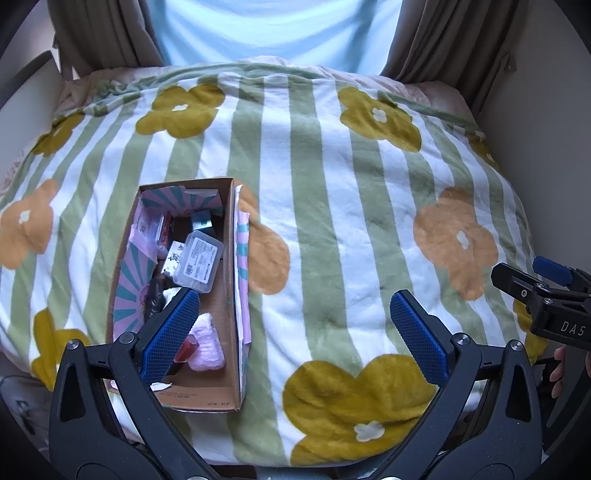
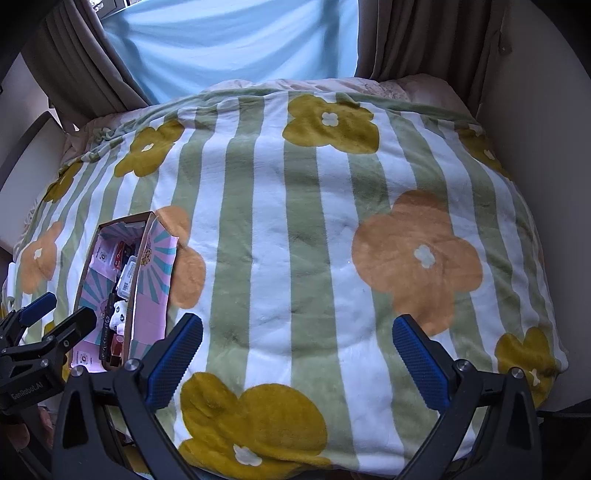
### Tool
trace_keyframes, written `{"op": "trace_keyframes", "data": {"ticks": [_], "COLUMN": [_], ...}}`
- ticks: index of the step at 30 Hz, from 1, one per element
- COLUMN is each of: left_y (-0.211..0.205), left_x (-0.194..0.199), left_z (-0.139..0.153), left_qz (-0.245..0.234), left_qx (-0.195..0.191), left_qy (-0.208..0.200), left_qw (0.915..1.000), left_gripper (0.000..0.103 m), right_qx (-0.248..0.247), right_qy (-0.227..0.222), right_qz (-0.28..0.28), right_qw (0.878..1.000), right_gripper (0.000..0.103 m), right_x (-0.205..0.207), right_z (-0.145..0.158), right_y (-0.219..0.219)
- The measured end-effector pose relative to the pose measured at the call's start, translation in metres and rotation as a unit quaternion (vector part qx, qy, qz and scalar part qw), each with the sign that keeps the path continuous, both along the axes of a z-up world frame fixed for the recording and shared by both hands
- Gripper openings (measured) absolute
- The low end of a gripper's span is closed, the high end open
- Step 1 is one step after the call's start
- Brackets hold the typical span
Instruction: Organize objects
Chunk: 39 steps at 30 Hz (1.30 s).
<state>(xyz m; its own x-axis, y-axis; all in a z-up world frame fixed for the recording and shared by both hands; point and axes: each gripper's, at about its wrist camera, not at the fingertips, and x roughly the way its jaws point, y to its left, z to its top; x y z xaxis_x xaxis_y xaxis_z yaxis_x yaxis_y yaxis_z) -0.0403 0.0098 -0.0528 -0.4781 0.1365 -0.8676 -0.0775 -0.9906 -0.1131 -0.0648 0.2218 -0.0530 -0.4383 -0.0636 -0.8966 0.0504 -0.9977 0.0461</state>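
Observation:
An open cardboard box (image 1: 231, 295) with a pink and teal printed outside lies on a striped flower blanket (image 1: 332, 206). Inside it are a clear plastic case (image 1: 199, 260), a pink fluffy item (image 1: 208, 343), a small red item (image 1: 187, 347) and other small packets. My left gripper (image 1: 295, 332) is open and empty, its left finger over the box's near end. My right gripper (image 2: 297, 354) is open and empty above bare blanket (image 2: 314, 221), to the right of the box (image 2: 155, 280). The right gripper shows at the left wrist view's right edge (image 1: 546, 295), and the left gripper at the right wrist view's left edge (image 2: 40, 332).
The blanket covers a bed or cushion. Brown curtains (image 1: 450, 44) and a light blue drape (image 1: 273, 29) hang behind it. A pale wall or board (image 1: 29, 96) stands at the left and another (image 2: 543, 129) at the right.

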Motion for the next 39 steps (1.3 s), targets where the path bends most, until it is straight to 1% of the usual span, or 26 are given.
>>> {"op": "trace_keyframes", "data": {"ticks": [17,25,39], "left_y": [-0.003,-0.003,-0.005], "left_x": [0.002,0.002,0.002], "left_z": [-0.003,-0.004,-0.004], "left_qz": [0.003,0.006,0.007], "left_qx": [-0.006,-0.006,-0.005], "left_qy": [-0.004,-0.003,-0.006], "left_qw": [1.0,1.0,0.9999], "left_gripper": [0.103,0.103,0.103], "right_qx": [0.0,0.0,0.001], "right_qy": [0.001,0.005,0.004], "right_qz": [0.001,0.009,0.009], "right_qw": [1.0,1.0,1.0], "right_gripper": [0.102,0.102,0.102], "right_x": [-0.002,-0.006,-0.006], "right_z": [0.003,0.006,0.006], "right_y": [-0.004,-0.012,-0.012]}}
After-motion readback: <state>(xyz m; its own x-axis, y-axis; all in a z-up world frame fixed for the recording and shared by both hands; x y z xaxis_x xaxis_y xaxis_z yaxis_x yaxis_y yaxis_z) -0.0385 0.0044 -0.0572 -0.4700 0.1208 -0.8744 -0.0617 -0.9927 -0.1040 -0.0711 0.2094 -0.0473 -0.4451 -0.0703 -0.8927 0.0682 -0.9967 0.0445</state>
